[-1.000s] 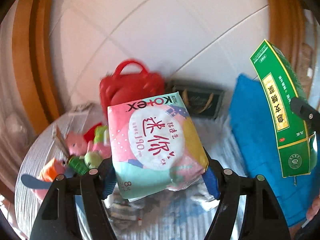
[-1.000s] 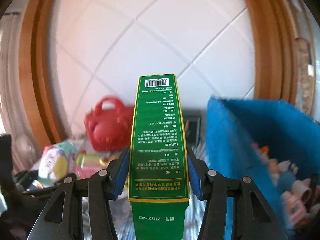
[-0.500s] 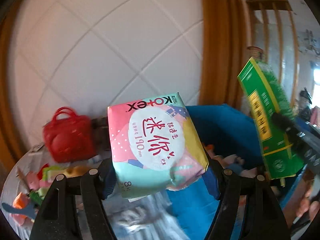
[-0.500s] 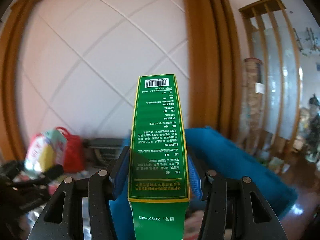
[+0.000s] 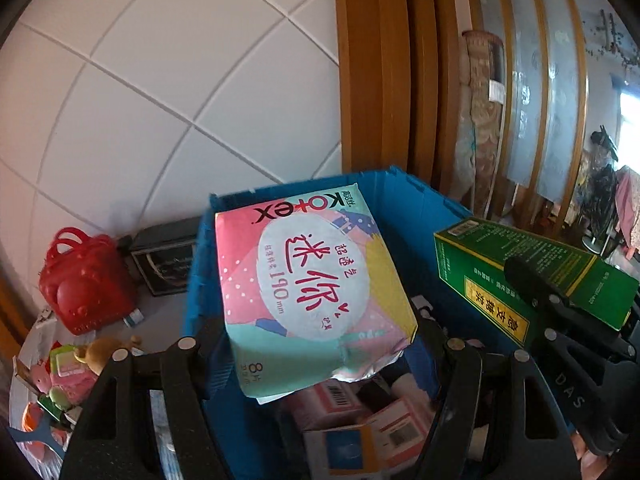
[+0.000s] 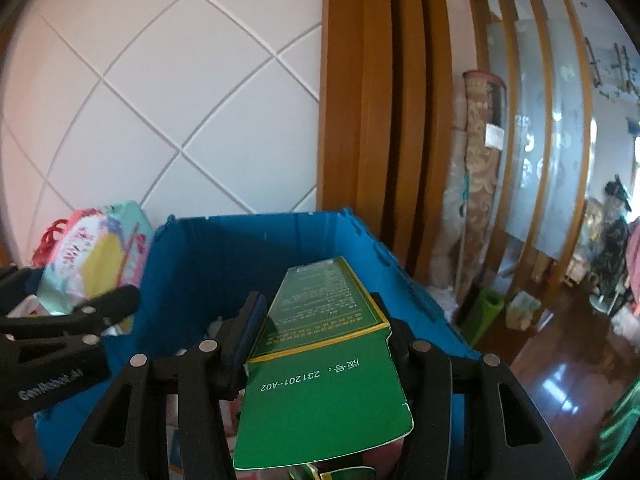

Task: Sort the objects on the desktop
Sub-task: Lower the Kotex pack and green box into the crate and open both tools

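Grippers first, since they're closest: the left gripper (image 5: 316, 340) is clamped on a pink and teal Kotex pad pack (image 5: 312, 280), held up over the near-left part of the blue crate (image 5: 420, 208), and the right gripper (image 6: 320, 328) is pinching a long green box (image 6: 324, 344) by its sides, tipped forward so its far end points down into the same crate. In the left view the green box (image 5: 520, 268) hangs over the crate's right side. Down inside the crate you can see some pink and white cartons (image 5: 360, 420) piled on the bottom. Left of the crate, on the tabletop (image 5: 160, 320), there's a jumble of small toys (image 5: 72, 368) near the front-left edge, including a little brown plush, then a red plastic handbag (image 5: 80, 280) further back, and a dark box (image 5: 164, 256) right against the back edge between the bag and the crate. Behind all that is a white wall (image 5: 160, 100) with diagonal seams, then thick wooden door trim (image 6: 380, 100), a rolled-up patterned rug (image 6: 476, 184) standing upright, a wood and frosted glass partition (image 6: 532, 120), and shiny dark wood floor (image 6: 560, 380) off to the right.
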Motion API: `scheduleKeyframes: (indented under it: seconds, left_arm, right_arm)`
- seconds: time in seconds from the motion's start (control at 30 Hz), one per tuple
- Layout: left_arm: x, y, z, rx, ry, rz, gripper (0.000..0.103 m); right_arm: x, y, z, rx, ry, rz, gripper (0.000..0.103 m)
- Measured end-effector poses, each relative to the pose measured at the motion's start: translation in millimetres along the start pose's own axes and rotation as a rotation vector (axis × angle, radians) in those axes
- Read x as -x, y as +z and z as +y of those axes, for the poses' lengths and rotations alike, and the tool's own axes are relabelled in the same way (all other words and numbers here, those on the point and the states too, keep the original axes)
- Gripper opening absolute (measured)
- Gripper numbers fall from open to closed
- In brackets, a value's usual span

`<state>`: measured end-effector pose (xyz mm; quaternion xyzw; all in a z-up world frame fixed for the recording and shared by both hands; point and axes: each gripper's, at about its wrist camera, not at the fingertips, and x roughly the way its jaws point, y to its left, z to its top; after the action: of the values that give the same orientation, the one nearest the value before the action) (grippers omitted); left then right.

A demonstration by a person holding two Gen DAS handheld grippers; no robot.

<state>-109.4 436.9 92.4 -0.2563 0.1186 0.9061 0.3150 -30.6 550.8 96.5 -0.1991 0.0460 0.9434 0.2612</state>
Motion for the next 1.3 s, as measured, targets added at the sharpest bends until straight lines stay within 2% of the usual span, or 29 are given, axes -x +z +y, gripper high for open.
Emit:
scheduleKeyframes:
  seconds: [0.2,0.3,0.5,0.8,0.87,0.93,1.03,1.07,1.3]
  left_arm:
    - [-13,-2,-23,-0.018,0.019,0.035,0.071]
    - [-20,-2,-26,-0.016,0.042,0.046,0.071]
    - [-32,0,-29,0.007,0.046,0.073,0.071]
    - [-41,4,-31,-0.007,0.050,0.089,0.073]
    - [-42,5,-32,-0.008,0.053,0.092,0.077]
    - [-42,4,-31,-0.002,0.049,0.094,0.077]
    - [-41,3,-29,0.006,0.042,0.102,0.077]
    - [-40,2,-29,0.006,0.041,0.103,0.077]
    - [-25,-5,-26,0.019,0.022,0.090,0.077]
  right_arm:
    - [-21,1,-16,-0.012,0.045,0.051,0.050]
    - [-29,4,-27,-0.039,0.099,0.080,0.050]
    - [-30,16,-31,-0.015,0.060,0.067,0.050]
    - [-67,28,-18,0.075,0.057,0.169,0.051]
    - [-71,27,-16,0.082,0.056,0.181,0.059]
    - [-73,27,-15,0.085,0.054,0.187,0.086]
    - [-70,28,-15,0.091,0.046,0.182,0.095]
    - [-68,28,-16,0.088,0.046,0.181,0.101]
    - [-48,23,-26,0.070,0.035,0.163,0.103]
